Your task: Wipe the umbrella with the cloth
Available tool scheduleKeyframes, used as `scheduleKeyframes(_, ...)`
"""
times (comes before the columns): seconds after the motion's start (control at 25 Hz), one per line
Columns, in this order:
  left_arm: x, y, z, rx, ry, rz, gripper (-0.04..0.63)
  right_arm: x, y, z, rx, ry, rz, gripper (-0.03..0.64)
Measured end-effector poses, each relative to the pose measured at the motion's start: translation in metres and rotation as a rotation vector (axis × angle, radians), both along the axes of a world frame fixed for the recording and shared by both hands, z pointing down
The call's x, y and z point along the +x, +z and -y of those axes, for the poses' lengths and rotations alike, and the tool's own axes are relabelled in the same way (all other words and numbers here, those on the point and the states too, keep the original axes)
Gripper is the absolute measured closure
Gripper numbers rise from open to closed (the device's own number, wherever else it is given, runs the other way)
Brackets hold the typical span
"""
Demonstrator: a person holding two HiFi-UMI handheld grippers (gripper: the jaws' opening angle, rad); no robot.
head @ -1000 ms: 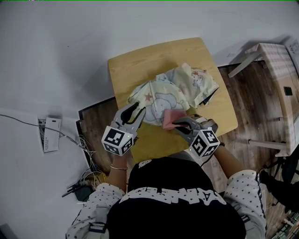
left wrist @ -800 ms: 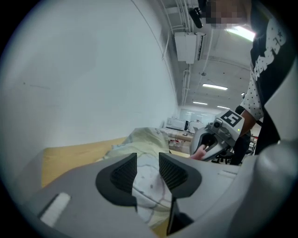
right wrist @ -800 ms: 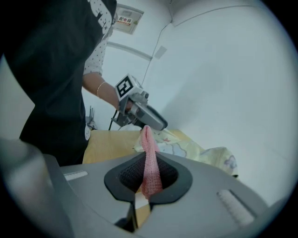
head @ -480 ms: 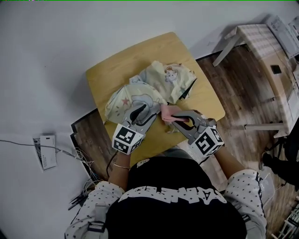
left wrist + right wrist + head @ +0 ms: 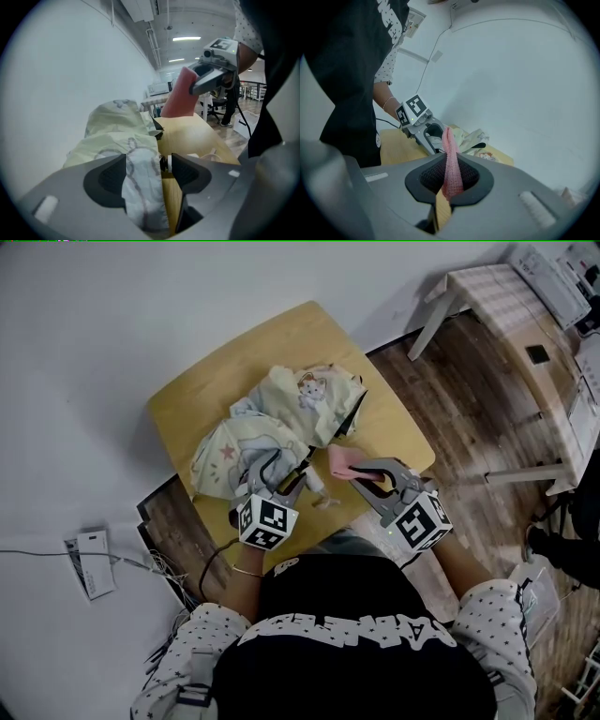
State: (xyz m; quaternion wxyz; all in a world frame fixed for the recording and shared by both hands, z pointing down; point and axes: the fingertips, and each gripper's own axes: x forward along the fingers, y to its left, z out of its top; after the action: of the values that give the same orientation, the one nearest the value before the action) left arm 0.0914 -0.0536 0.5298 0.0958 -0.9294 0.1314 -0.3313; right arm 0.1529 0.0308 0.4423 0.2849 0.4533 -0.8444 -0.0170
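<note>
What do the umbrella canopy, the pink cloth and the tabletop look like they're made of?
Umbrella: thin, matte woven fabric, probably synthetic; it crumples in soft folds and carries cartoon prints. Cloth: soft, matte pink textile with a fuzzy surface, perhaps microfibre. Table: light wood or wood-look laminate; smooth, even pale-brown top.

head view: high above both grippers, facing steeply down on left gripper point(image 5: 286, 470), right gripper point(image 5: 358, 472) and table point(image 5: 187, 399) | left gripper view: close, along its jaws, toward right gripper | right gripper view: close, along its jaws, toward left gripper | shared by all: umbrella point(image 5: 281, 409), table
</note>
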Motion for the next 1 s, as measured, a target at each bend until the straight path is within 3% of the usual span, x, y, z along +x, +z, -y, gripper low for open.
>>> scheduleKeyframes(0.32,-0.006,-0.007,0.002,0.029,-0.021,-0.005,0.358,0.003,-0.004,0.006,0.019,-0.019,0.008,0.583)
scheduleKeyframes(0.56,-0.02,-0.004,-0.001,-0.011,-0.037,-0.008,0.413,-0.007,-0.008,0.016,0.034,-0.044,0.018,0.583)
scheduleKeyframes(0.84,-0.019,0.007,0.001,0.003,-0.031,0.029,0.392,-0.015,-0.009,0.019,0.032,-0.057,-0.001,0.584)
scheduleKeyframes(1.0,-0.021,0.003,0.009,0.04,-0.047,0.018,0.474,-0.012,-0.008,0.02,0.032,-0.042,0.001,0.583)
